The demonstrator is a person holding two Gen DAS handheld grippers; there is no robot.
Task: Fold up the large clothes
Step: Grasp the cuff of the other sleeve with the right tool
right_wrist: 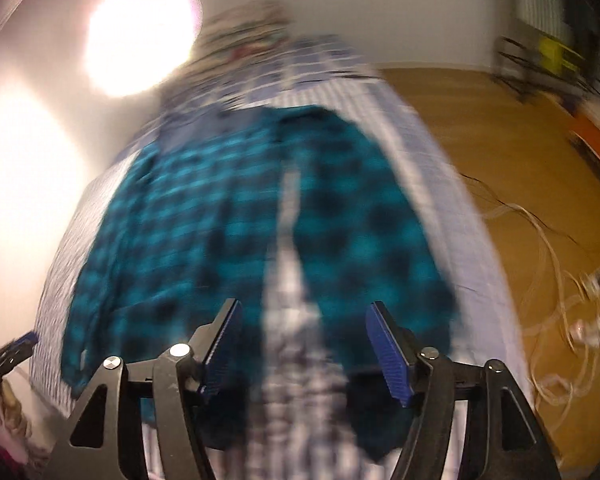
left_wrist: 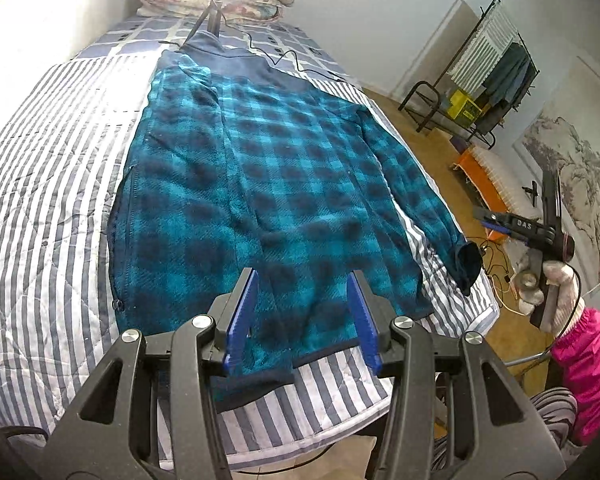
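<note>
gaping left claw (left_wrist: 302,312) over plaid jacket (left_wrist: 260,184); blurred right view shows right claw (right_wrist: 304,344) released.

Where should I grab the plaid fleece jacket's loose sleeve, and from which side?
Take the dark cuff of the sleeve, coming in from the bed's floor-side edge. It hangs slightly over that edge, so the open right tool could probably pinch it without digging into the quilt.

Left tongs (left_wrist: 303,316): black plastic linkage arms showing triangular cut-outs, silver round screw heads (left_wrist: 131,336) sitting at pivots, blue ribbed pads (left_wrist: 242,320) lining both fingers. Right tongs (right_wrist: 306,350) showing same black frame, silver screws, blue ribbed pads. Beside left tongs, right hand (left_wrist: 552,292) wearing white knit glove, bright pink sleeve (left_wrist: 584,364) covering wrist, white lettering marking black handle, thin cable trailing.
</note>
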